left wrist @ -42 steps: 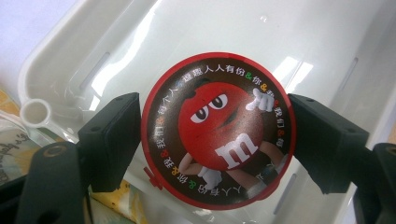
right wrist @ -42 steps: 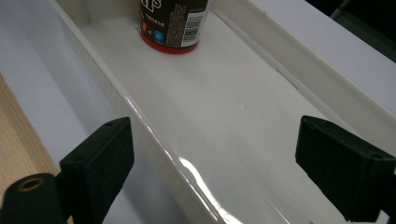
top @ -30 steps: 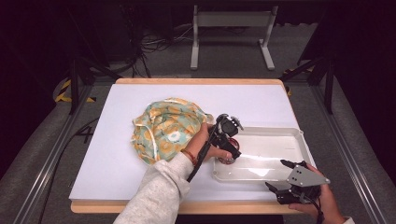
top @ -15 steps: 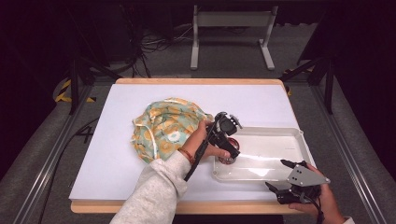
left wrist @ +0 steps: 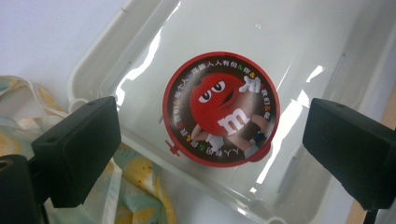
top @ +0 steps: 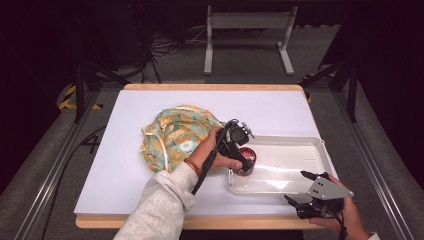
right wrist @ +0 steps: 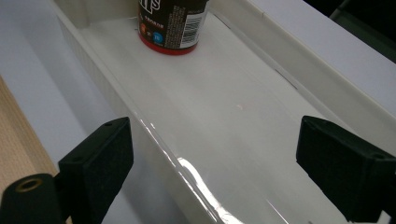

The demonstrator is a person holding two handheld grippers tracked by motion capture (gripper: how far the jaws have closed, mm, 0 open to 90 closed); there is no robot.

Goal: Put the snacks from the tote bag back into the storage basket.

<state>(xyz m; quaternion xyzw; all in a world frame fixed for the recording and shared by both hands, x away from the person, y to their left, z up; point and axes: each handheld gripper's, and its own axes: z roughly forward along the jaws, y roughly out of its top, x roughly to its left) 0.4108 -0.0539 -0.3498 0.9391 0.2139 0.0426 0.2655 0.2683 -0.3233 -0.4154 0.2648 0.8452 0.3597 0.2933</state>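
High view: the candy can point(top: 246, 161) stands upright in the left end of the white tray point(top: 300, 185), long axis vertical, lid facing up. The left gripper point(top: 242, 159) hangs directly above the can and hides most of it. Its jaws have just been opening. A patterned cloth bag point(top: 172, 137) lies left of the tray, just beside it. The right gripper point(top: 302, 189) rests at the tray's near edge, well apart from the can, jaws spread wide.

Left gripper view: the can point(left wrist: 221, 108) is seen from above, its round red-rimmed lid facing the camera. It sits in the tray point(left wrist: 140, 56) between the two wide-set pads, which clear it on both sides. The bag point(left wrist: 135, 186) is cut off at the lower left.

Right gripper view: the can's point(right wrist: 172, 25) lower part stands at the tray's point(right wrist: 224, 116) far end; its top is cut off. The jaws stand wide, nothing between them.
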